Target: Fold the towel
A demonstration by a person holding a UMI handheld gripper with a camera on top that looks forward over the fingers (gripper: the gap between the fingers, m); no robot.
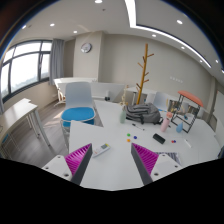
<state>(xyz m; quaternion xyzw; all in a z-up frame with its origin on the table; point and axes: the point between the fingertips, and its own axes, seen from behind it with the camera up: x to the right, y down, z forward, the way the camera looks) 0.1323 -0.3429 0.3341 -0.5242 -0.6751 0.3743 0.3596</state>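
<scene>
Claw: sits at the bottom middle of the frame, with its two fingers spread wide apart and nothing held between them.
Pads: one magenta pad shows on the left finger, low and left of the middle, and another shows on the right finger, low and right of the middle.
Bench: the white bench fills the lower middle of the frame, and bare white top shows in the gap between the fingers.
Towel: a grey crumpled cloth that looks like the towel lies on the far side of the bench, right of the middle of the frame, well beyond the fingers and not touched by them.
Remote: a small white remote lies on the bench just beside the tip of the left finger.
Small things: a dark flat thing and some little bits lie on the bench right of the middle; they are too small to name.
Wooden stand: a tall wooden stand with pegs rises behind the grey cloth, in the upper middle of the frame.
Blue tub: a round blue tub sits left of the middle, past the left finger.
Windows: big windows show at the upper left.
Clock: a round clock hangs on the wall near the top.
</scene>
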